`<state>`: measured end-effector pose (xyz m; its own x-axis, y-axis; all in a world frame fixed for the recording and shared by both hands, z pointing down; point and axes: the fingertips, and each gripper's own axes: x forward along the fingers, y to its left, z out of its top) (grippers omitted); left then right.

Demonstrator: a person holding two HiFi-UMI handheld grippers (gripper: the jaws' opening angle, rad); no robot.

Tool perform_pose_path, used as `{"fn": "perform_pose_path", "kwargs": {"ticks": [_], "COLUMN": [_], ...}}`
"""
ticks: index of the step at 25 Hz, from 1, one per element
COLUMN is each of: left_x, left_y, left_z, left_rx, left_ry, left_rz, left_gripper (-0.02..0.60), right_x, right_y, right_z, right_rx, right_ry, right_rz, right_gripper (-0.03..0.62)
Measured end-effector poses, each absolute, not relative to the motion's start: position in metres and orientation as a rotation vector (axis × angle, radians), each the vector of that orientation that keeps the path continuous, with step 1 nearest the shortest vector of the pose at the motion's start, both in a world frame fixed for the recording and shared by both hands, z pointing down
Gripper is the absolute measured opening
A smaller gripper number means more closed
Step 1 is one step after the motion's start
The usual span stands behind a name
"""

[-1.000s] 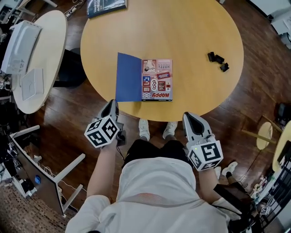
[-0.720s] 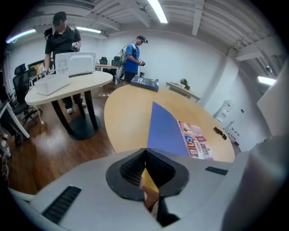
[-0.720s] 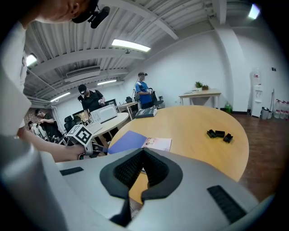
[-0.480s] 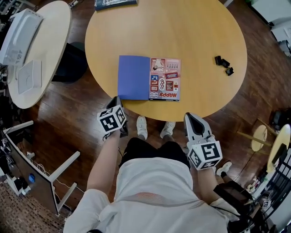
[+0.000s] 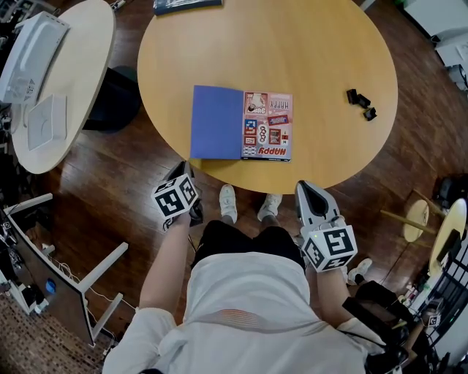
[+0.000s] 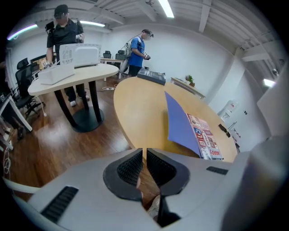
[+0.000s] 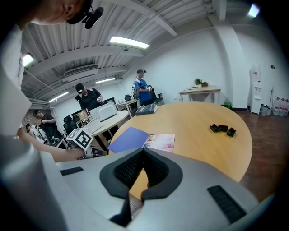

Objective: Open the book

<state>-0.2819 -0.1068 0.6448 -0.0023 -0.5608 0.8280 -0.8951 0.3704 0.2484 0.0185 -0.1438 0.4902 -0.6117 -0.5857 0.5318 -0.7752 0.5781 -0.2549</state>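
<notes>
Book (image 5: 242,125) — open flat, blue cover leftward

Round wooden table (image 5: 314,51) bears book (image 5: 241,133), black pieces (image 5: 360,104).

I see a round wooden worktop (image 6: 140,108) ahead of my left hand-held gripper (image 6: 144,153), a smaller white table (image 6: 86,74) to its left, dark plank floor (image 6: 67,140) beneath, white walls (image 6: 203,58), strip lights (image 6: 168,8) overhead.

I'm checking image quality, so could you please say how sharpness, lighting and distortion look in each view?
Head view: sharp, evenly lit, book print legible. Left gripper view: heavy fisheye bending the table edge, dark corners. Right gripper view: same fisheye, ceiling lamp blown out white.
</notes>
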Motion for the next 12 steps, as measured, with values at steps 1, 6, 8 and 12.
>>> {"fn": "perform_pose_path", "kwargs": {"ticks": [1,6,8,12], "left_x": [-0.283,-0.269,-0.255,-0.231], "left_y": [-0.102,-0.073,-0.069,-0.082], "left_z": [0.641,0.618,0.601,0.554], "left_rx": [1.298,1.335,1.413,1.578], "left_ry": [-1.691,-1.709,-1.715,-1.744], "left_rz": [0.429,0.398,0.390,0.338], "left_gripper": [0.028,0.028,0.028,0.014], "right_x": [0.019,0.023,0.025,0.031], "right_y": [-0.144,-0.145,-0.147,-0.151], "right_z": [0.490,0.485,0.483,0.474], "right_rx": [1.100,1.107,1.111,1.125], "right_ry": [-2.422,-2.431,-2.437,-2.453], "right_rz": [0.665,0.664,0.660,0.648], "right_gripper": [-0.005,-0.005,-0.005,-0.005]}}
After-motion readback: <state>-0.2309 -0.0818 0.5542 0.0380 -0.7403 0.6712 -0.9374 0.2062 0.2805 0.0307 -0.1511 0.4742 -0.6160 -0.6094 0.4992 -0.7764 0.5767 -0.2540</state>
